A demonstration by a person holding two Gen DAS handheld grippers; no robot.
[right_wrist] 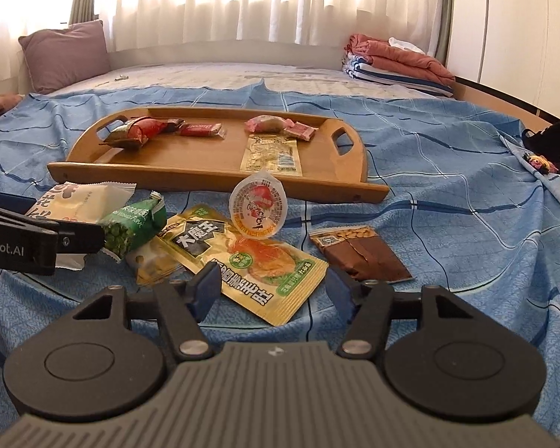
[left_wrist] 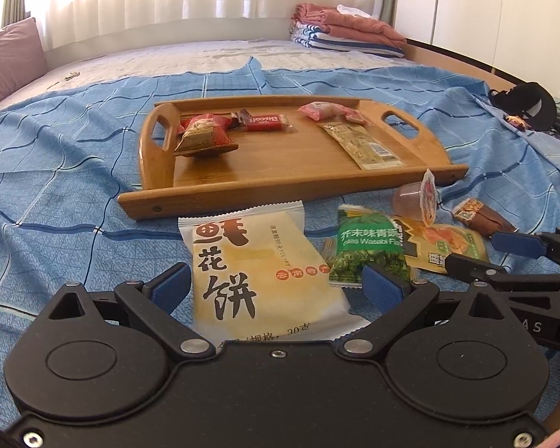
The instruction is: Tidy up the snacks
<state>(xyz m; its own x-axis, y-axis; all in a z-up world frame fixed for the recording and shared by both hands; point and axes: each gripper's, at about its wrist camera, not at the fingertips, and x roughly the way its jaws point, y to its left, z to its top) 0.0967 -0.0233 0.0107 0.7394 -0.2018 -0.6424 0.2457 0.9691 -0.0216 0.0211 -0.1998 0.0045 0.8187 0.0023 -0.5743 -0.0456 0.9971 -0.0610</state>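
Note:
A cream pastry packet (left_wrist: 257, 272) lies on the blue sheet between the fingers of my left gripper (left_wrist: 276, 272), which is open; the pads stand just off its sides. My right gripper (right_wrist: 274, 276) is shut on a yellow snack packet (right_wrist: 265, 261) that rests flat on the bed. Around it lie a green wasabi pea packet (right_wrist: 130, 224), a jelly cup (right_wrist: 259, 205) on its side and a brown nut packet (right_wrist: 362, 254). Behind them sits the wooden tray (right_wrist: 205, 175), holding several small snacks. The right gripper (left_wrist: 492, 254) also shows in the left wrist view.
The bed's blue sheet (left_wrist: 56, 171) is wrinkled all around. Folded blankets (left_wrist: 347, 33) sit at the far right corner and a purple pillow (left_wrist: 7, 59) at the far left. A black cap (left_wrist: 534, 108) lies by the right edge.

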